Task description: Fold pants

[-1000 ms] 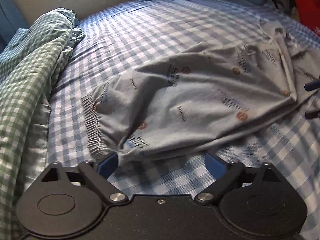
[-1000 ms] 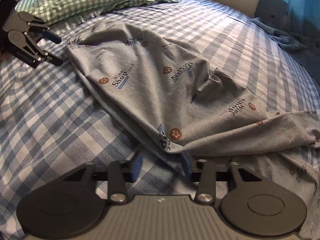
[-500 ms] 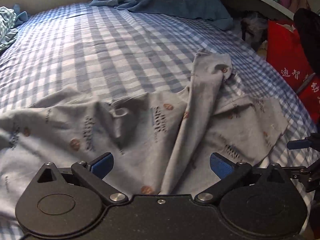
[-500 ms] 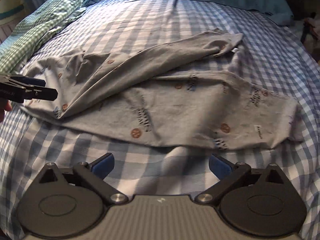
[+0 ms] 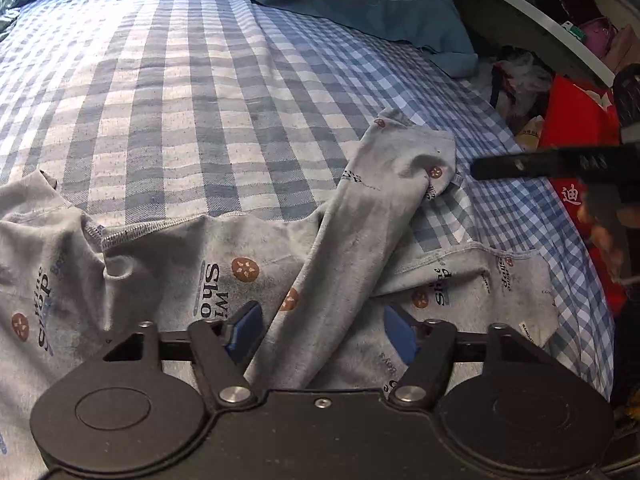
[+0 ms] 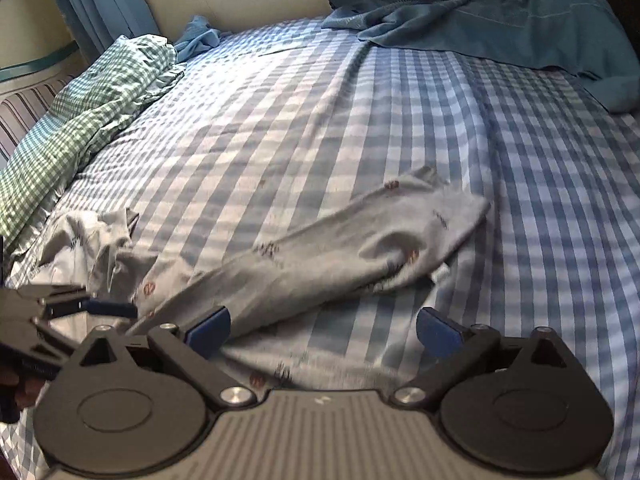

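Grey printed pants lie crumpled on the blue checked bed sheet. One leg is thrown diagonally over the rest. Its raised fold runs between the jaws of my left gripper, which are closing; the blue pads still stand off the cloth. My right gripper hovers wide above the sheet and the pants' near edge, its jaws closing a little on nothing. The leg passes its left pad. Each gripper shows in the other's view: right finger, left gripper.
A green checked quilt is bunched along the left side of the bed. A blue blanket lies across the far end. A red bag and clutter stand beyond the bed's right edge. Bare sheet stretches behind the pants.
My left gripper slid from the waistband end to the folded leg and its jaws narrowed. My right gripper let go of the cloth, opened wide, rose and swung toward the leg's end.
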The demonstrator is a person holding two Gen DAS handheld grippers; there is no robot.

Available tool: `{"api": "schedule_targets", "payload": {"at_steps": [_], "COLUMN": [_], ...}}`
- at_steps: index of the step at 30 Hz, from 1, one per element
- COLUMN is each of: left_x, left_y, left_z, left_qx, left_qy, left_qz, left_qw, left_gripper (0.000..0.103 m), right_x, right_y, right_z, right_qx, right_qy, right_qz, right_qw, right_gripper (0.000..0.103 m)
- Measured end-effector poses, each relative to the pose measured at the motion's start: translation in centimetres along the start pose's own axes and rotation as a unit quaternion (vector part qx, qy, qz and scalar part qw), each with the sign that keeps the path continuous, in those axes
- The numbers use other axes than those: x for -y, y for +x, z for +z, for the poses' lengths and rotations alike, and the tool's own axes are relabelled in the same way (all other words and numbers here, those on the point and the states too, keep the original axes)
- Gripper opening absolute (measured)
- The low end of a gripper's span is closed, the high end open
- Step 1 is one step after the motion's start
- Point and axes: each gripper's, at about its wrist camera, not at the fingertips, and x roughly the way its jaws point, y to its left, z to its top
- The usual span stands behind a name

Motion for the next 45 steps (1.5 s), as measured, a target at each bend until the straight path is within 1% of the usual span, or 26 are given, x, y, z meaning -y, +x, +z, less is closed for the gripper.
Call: {"api": "schedule_targets", "payload": {"at_steps": [1, 2, 6, 7, 8, 9, 10, 11, 12, 13, 14, 15, 16, 18, 19, 20, 22, 24, 28, 30, 33, 34, 36, 38, 42, 45], "left_x": [-0.1, -0.2, -0.3, -0.2, -0.2, -0.2, -0.1, -0.1, -0.1, -0.1, 0.0, 0.2, 0.4, 0.7, 0.8, 1.1, 1.5, 2.2, 4.1, 5.2, 6.9, 7.3, 8.1, 8.6, 9.0, 9.2], "left_y": [0.2, 0.4, 1.0, 1.2, 1.3, 1.4, 1.5, 1.5, 1.5, 1.4, 1.3, 1.1, 0.9, 0.4, 0.1, -0.2, -1.0, -2.0, -4.4, -5.5, -6.6, -6.7, -6.8, -6.0, -4.0, -3.0], "left_z": [0.2, 0.3, 0.5, 0.6, 0.6, 0.6, 0.7, 0.7, 0.7, 0.8, 0.8, 0.9, 1.0, 1.1, 1.1, 1.2, 1.2, 1.4, 0.9, 0.3, -1.3, -1.8, -3.4, -4.8, -7.2, -7.6], "left_qx": [-0.005, -0.010, -0.032, -0.037, -0.041, -0.045, -0.048, -0.051, -0.051, -0.051, -0.048, -0.046, -0.043, -0.038, -0.036, -0.032, -0.022, -0.008, 0.020, 0.030, 0.033, 0.031, 0.019, -0.005, -0.058, -0.095], "left_qy": [-0.006, -0.011, -0.014, -0.013, -0.013, -0.014, -0.015, -0.017, -0.020, -0.022, -0.021, -0.018, -0.012, -0.001, 0.004, 0.012, 0.026, 0.044, 0.103, 0.142, 0.199, 0.216, 0.260, 0.292, 0.310, 0.316], "left_qz": [-0.004, -0.007, -0.013, -0.012, -0.010, -0.006, 0.000, 0.007, 0.009, 0.011, 0.015, 0.019, 0.025, 0.037, 0.042, 0.047, 0.054, 0.056, 0.058, 0.055, 0.049, 0.049, 0.051, 0.054, 0.059, 0.057], "left_qw": [1.0000, 0.9999, 0.9993, 0.9992, 0.9990, 0.9989, 0.9987, 0.9985, 0.9984, 0.9984, 0.9985, 0.9986, 0.9987, 0.9986, 0.9985, 0.9983, 0.9980, 0.9974, 0.9928, 0.9880, 0.9782, 0.9747, 0.9640, 0.9548, 0.9471, 0.9421], "left_gripper": [0.052, 0.046, 0.033, 0.027, 0.019, 0.015, 0.008, 0.004, 0.003, 0.000, 0.000, 0.000, 0.000, 0.000, 0.000, 0.000, 0.000, 0.000, 0.000, 0.000, 0.000, 0.000, 0.000, 0.000, 0.000, 0.001], "right_x": [0.3, 0.5, 1.4, 1.6, 1.7, 1.7, 1.9, 1.9, 2.1, 2.3, 2.3, 2.4, 2.3, 2.2, 2.3, 2.6, 3.1, 3.3, 3.3, 3.4, 3.9, 3.8, 4.0, 4.3, 5.2, 5.1], "right_y": [1.0, 1.9, 7.1, 8.3, 9.6, 10.8, 12.0, 13.0, 13.8, 14.6, 15.2, 15.5, 15.6, 15.3, 15.1, 14.6, 12.9, 10.1, 2.4, -1.7, -6.5, -7.4, -8.8, -8.8, -6.5, -6.1], "right_z": [1.4, 2.7, 7.5, 8.2, 8.9, 9.4, 9.8, 10.0, 10.0, 10.1, 10.1, 10.0, 10.0, 9.9, 10.0, 9.9, 9.6, 9.0, 6.4, 4.0, -0.6, -2.2, -6.2, -10.2, -17.0, -19.9], "right_qx": [-0.001, -0.002, -0.027, -0.037, -0.052, -0.068, -0.085, -0.099, -0.111, -0.122, -0.130, -0.132, -0.130, -0.123, -0.118, -0.111, -0.085, -0.044, 0.050, 0.092, 0.126, 0.128, 0.124, 0.102, 0.074, 0.078], "right_qy": [0.004, 0.010, 0.067, 0.083, 0.099, 0.112, 0.124, 0.134, 0.142, 0.149, 0.153, 0.157, 0.160, 0.160, 0.161, 0.168, 0.180, 0.186, 0.187, 0.199, 0.233, 0.243, 0.258, 0.277, 0.344, 0.378], "right_qz": [-0.001, -0.001, -0.012, -0.017, -0.028, -0.042, -0.056, -0.071, -0.087, -0.103, -0.115, -0.126, -0.136, -0.155, -0.152, -0.147, -0.132, -0.116, -0.093, -0.086, -0.086, -0.089, -0.098, -0.107, -0.103, -0.092], "right_qw": [1.000, 1.000, 0.997, 0.996, 0.993, 0.990, 0.987, 0.983, 0.980, 0.976, 0.973, 0.971, 0.969, 0.967, 0.968, 0.968, 0.971, 0.975, 0.977, 0.972, 0.960, 0.958, 0.953, 0.950, 0.931, 0.918], "right_gripper": [0.092, 0.089, 0.082, 0.079, 0.077, 0.076, 0.074, 0.070, 0.067, 0.062, 0.059, 0.058, 0.053, 0.029, 0.007, 0.003, 0.002, 0.002, 0.001, 0.002, 0.002, 0.002, 0.002, 0.002, 0.001, 0.002]}}
